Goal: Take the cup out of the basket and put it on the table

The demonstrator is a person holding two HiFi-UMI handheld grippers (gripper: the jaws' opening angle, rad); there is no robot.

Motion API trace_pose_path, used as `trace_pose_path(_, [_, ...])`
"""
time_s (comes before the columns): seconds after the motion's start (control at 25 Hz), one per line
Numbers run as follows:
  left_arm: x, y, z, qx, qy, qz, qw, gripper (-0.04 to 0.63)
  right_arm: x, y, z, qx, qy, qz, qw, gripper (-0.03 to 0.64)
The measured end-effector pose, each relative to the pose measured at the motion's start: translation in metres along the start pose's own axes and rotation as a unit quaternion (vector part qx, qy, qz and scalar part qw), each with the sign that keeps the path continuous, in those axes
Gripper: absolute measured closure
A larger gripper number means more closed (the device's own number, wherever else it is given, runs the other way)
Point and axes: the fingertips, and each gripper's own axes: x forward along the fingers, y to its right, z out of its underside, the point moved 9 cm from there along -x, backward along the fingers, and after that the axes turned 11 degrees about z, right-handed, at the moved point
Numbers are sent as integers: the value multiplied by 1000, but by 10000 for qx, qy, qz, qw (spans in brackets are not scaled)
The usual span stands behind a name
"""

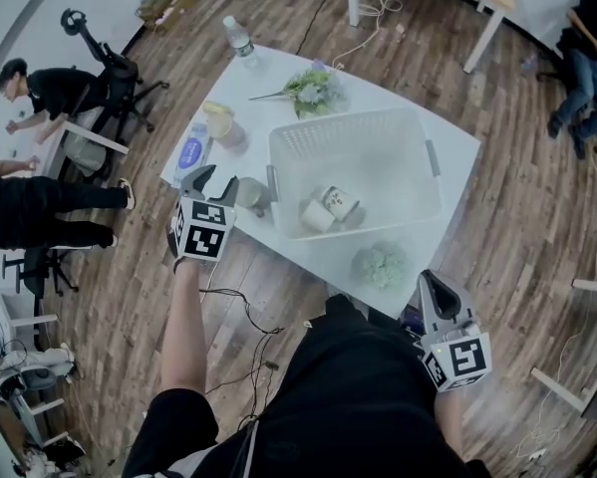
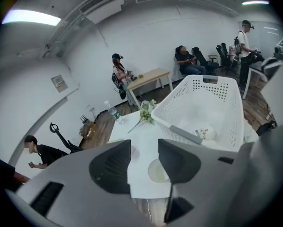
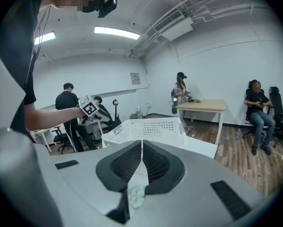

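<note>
A white plastic basket (image 1: 418,127) stands on the white table (image 1: 447,142). In it lie a floral-print cup (image 1: 340,203) and a plain white cup (image 1: 316,217). A pale green cup (image 1: 250,194) stands on the table just outside the basket's left wall. My left gripper (image 1: 216,182) hovers above the table's near left corner, beside that cup, open with nothing between its fingers. In the left gripper view the pale cup (image 2: 158,170) shows below the jaws (image 2: 144,148), and the floral cup (image 2: 203,132) lies in the basket (image 2: 202,103). My right gripper (image 1: 433,287) is shut and empty, near the table's front edge.
A water bottle (image 1: 239,38), a flower bunch (image 1: 313,90), a yellow-topped cup (image 1: 221,122) and a blue-labelled item (image 1: 191,152) sit on the table's far and left parts. A green bunch (image 1: 380,264) lies by the front edge. People sit at desks around the room.
</note>
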Motion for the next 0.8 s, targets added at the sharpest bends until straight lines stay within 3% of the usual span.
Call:
trace_pose_path(0.2, [-45,24,-24,-226,690,-113,9973,555,1,9,-3,25,132,-204,9997,591])
trace_pose_path(0.4, [-66,73,-30,-587,1415,177,9880,584,-1,19,-1,84,263,-413,9988,591])
trace_pose_path(0.48, [-72,94,-31,-915,1938,420,9759,586,-1,22,-1,95,318,-532,9980,591])
trace_pose_path(0.56, [-79,117,-34,-1278,2521,641,9571,586,-1,25,-2,71,341,-636,9974,591])
trace_pose_path(0.64, [-85,141,-38,-1409,2969,771,9413,586,-3,28,-2,49,368,-726,9967,591])
trace_pose_path(0.8, [-89,182,-53,-1409,3354,1126,9246,586,-4,34,-7,2,435,-915,9949,591])
